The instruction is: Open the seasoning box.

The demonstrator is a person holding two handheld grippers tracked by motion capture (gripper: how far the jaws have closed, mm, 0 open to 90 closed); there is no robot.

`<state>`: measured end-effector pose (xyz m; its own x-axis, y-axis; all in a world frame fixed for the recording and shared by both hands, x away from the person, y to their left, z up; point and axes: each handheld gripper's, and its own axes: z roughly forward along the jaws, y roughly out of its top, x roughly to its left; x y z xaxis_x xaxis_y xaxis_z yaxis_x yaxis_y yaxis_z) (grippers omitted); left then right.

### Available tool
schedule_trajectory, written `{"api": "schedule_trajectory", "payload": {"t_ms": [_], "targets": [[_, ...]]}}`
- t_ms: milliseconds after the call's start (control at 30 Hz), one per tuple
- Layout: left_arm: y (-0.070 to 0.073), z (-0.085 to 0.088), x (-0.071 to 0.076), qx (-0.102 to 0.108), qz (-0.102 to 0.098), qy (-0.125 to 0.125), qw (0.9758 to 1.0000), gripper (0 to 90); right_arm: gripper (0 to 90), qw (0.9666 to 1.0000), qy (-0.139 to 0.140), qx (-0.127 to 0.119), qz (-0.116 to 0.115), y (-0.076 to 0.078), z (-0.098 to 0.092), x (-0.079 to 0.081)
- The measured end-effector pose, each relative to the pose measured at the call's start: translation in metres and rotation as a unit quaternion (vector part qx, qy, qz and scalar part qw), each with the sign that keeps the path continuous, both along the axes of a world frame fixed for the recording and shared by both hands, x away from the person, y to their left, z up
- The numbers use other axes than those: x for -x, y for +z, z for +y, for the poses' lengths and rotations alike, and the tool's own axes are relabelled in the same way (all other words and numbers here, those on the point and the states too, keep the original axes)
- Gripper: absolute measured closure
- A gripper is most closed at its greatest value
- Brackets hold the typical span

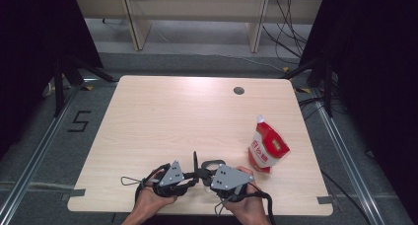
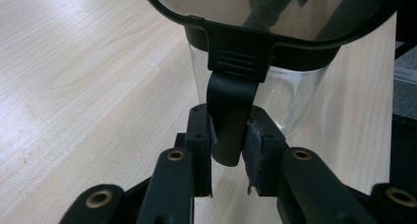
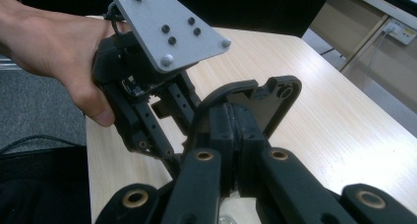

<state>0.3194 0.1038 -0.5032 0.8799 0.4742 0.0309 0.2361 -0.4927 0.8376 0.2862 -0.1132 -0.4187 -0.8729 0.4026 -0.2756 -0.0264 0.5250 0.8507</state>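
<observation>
Between both tongs, jug (image 2: 255,94): left tongs (image 2: 228,135) pinch handle, right tongs (image 3: 236,130) pinch lid.

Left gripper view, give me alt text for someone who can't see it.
The left claw is shut on the black handle tab of a clear glass container with a black-rimmed lid, seen close up. Under it lies a pale wooden table.

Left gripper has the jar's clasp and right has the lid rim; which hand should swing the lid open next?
Probably right. The right gripper is shut on the lid rim, free to lift. The left gripper clamps the clasp tab, steadying the glass jar.
</observation>
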Motion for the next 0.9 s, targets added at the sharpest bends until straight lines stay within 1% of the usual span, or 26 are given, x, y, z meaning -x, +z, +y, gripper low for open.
{"api": "schedule_trajectory", "payload": {"t_ms": [33,100,133,167,233,267,300,367,400,467,533,600,633,667,700,733,767,800,833,867,900], "targets": [[0.000,-0.001,0.001,0.006,0.001,0.002,1.0000,73.8,89.3,1.0000,0.003,0.003,0.002,0.000,0.001,0.000],[-0.001,-0.001,0.001,0.006,-0.001,0.004,1.0000,73.9,89.2,1.0000,0.006,0.002,-0.003,-0.001,0.003,0.000],[-0.001,-0.001,0.001,0.005,-0.004,0.006,1.0000,73.9,89.2,1.0000,0.006,0.002,-0.003,-0.001,0.003,0.000],[-0.001,-0.002,0.001,0.008,0.000,0.006,0.9999,73.9,89.2,1.0000,0.003,0.000,-0.001,-0.001,0.003,0.000],[-0.001,-0.002,0.001,0.007,-0.004,0.005,1.0000,73.9,89.1,1.0000,0.004,0.002,-0.002,-0.001,0.002,0.000],[-0.001,-0.002,0.001,0.008,-0.002,0.003,1.0000,73.9,88.7,1.0000,0.005,0.001,0.005,-0.001,0.001,0.000],[0.000,-0.002,0.001,0.008,-0.001,0.002,1.0000,73.9,88.3,1.0000,0.003,-0.003,0.001,-0.001,0.000,-0.001],[0.000,-0.003,0.001,0.011,-0.001,0.003,0.9999,73.8,87.8,1.0000,0.005,-0.003,0.004,0.000,-0.003,-0.001],[0.000,-0.002,0.001,0.009,-0.004,0.002,0.9999,73.8,86.9,1.0000,-0.002,-0.008,0.004,0.000,-0.008,-0.002],[0.000,-0.002,0.002,0.010,-0.001,0.002,1.0000,73.7,86.4,1.0000,-0.002,-0.008,0.005,0.000,-0.011,-0.002],[0.001,-0.001,0.002,0.005,-0.002,0.003,1.0000,73.6,85.0,0.9998,-0.009,-0.013,0.008,-0.002,-0.019,-0.002],[0.000,-0.001,0.002,0.006,0.001,0.005,1.0000,73.5,83.8,0.9997,-0.019,-0.014,0.008,-0.004,-0.030,-0.002],[0.000,-0.002,0.003,0.011,0.003,0.006,0.9999,73.4,83.1,0.9995,-0.024,-0.015,0.013,-0.006,-0.034,-0.002],[0.000,-0.002,0.003,0.014,0.005,0.006,0.9999,73.2,81.6,0.9990,-0.034,-0.024,0.013,-0.010,-0.048,-0.003],[0.000,-0.002,0.003,0.015,0.006,0.007,0.9998,73.2,81.6,0.9990,-0.034,-0.024,0.013,-0.010,-0.048,-0.003],[0.000,-0.002,0.003,0.016,0.006,0.007,0.9998,72.8,80.4,0.9986,-0.041,-0.027,0.023,-0.013,-0.056,-0.003],[0.001,-0.001,0.002,0.016,0.006,0.004,0.9998,71.9,79.7,0.9984,-0.043,-0.030,0.023,-0.015,-0.063,-0.004],[0.001,0.000,0.001,0.019,0.006,-0.002,0.9998,69.1,78.4,0.9977,-0.050,-0.038,0.028,-0.018,-0.069,-0.004],[0.002,0.000,0.003,0.028,0.013,0.010,0.9995,61.7,75.3,0.9959,-0.064,-0.047,0.043,-0.024,-0.084,-0.004],[0.004,0.003,0.000,0.020,0.009,-0.003,0.9998,61.7,75.3,0.9959,-0.064,-0.047,0.043,-0.024,-0.084,-0.004],[0.004,0.003,0.003,0.026,0.018,0.010,0.9994,57.3,72.0,0.9937,-0.079,-0.060,0.052,-0.030,-0.098,-0.001]]}}
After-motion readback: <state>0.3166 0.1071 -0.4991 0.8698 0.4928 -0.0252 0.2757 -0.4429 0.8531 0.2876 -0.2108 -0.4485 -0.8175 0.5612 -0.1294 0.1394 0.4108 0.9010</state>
